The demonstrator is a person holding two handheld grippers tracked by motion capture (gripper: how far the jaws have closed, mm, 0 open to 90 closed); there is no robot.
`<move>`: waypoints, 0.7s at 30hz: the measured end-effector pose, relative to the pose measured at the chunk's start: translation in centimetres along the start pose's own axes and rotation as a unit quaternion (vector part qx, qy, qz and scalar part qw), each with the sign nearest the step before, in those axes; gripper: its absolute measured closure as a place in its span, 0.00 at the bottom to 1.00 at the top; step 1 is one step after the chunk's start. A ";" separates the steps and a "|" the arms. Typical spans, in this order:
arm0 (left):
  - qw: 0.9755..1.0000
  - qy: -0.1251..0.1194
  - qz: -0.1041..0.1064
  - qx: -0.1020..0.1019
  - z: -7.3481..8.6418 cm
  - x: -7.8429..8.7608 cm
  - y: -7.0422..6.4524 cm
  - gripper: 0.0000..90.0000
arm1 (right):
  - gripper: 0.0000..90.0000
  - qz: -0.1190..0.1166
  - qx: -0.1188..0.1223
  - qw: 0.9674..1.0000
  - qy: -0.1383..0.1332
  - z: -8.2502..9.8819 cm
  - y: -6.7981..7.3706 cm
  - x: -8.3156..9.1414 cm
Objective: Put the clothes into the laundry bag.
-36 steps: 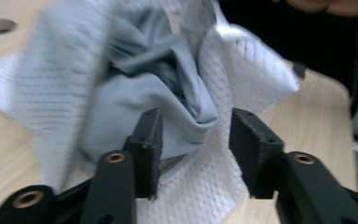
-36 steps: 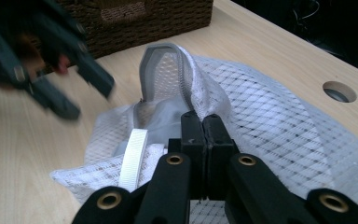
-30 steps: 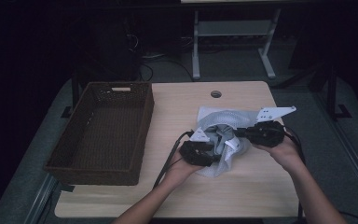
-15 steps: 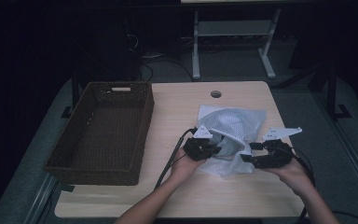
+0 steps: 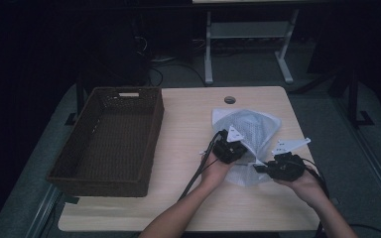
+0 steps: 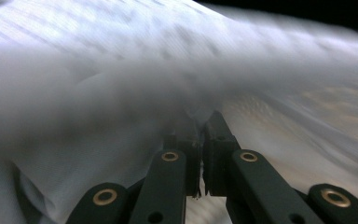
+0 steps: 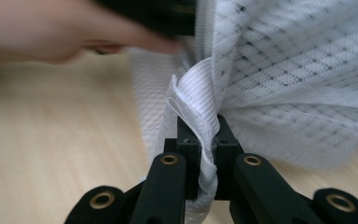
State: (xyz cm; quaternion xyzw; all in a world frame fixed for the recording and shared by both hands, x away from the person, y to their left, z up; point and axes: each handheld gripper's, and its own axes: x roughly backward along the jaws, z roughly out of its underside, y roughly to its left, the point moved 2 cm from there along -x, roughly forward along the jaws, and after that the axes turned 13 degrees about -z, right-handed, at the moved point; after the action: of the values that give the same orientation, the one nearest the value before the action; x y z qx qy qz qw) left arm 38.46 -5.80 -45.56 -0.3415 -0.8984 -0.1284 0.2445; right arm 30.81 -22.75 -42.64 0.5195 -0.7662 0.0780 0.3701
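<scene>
Mesh bag (image 5: 250,130), white, lies on the right half of the wooden table (image 5: 188,124), between the round cable hole (image 5: 229,99) and your two hands. Your left gripper (image 5: 238,151) sits at the bag's near-left edge, its grey three-cornered plate tilted up over the mesh. In the left gripper view the two black jaws stand pressed together with a thin fold of the white fabric (image 6: 121,107) pinched at their tips; that view is blurred, so the exact spot on the bag cannot be made out. Your right gripper (image 5: 258,168) is at the bag's near edge, just right of the left one, and its jaws have just closed. In the right gripper view they clamp a bunched, ribbed white hem (image 7: 200,93) of the bag, the mesh (image 7: 298,70) fanning out to the right of the pinch. Your left hand (image 7: 65,32) shows across the top of that view (blurred), close above the bag. Both grippers are near each other, the mesh gathered between them and raised a little off the table there. Wicker basket (image 5: 110,139), dark brown, stands on the left side of the table, well apart from the bag. Cables (image 5: 198,171) trail from the left gripper back along your forearm.
</scene>
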 end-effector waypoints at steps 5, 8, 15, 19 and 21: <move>0.999 0.002 -0.043 0.027 -0.3 -1.9 1.5 0.96 | 0.95 -0.010 0.009 1.000 -0.005 0.5 0.0 1.3; 0.999 0.003 -0.033 0.037 -0.1 -2.1 2.0 0.96 | 0.95 -0.011 0.008 1.000 -0.011 0.4 -0.1 1.6; 0.999 0.007 0.029 0.031 0.4 0.6 2.4 0.89 | 0.94 -0.012 0.010 1.000 -0.006 0.3 -0.2 1.3; 0.999 0.015 0.042 0.004 0.8 4.2 3.2 0.79 | 0.94 -0.008 0.010 1.000 -0.010 0.2 -0.2 1.5; 0.999 0.015 0.035 -0.004 1.0 6.1 4.2 0.77 | 0.93 -0.006 0.011 1.000 -0.012 0.1 -0.3 1.6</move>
State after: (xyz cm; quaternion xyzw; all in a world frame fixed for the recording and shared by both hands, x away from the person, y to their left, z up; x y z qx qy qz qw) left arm 36.97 1.02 -42.87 -0.3716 -0.8818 -0.1285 0.2604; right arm 30.73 -24.16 -41.76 0.5290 -0.7666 0.0785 0.3555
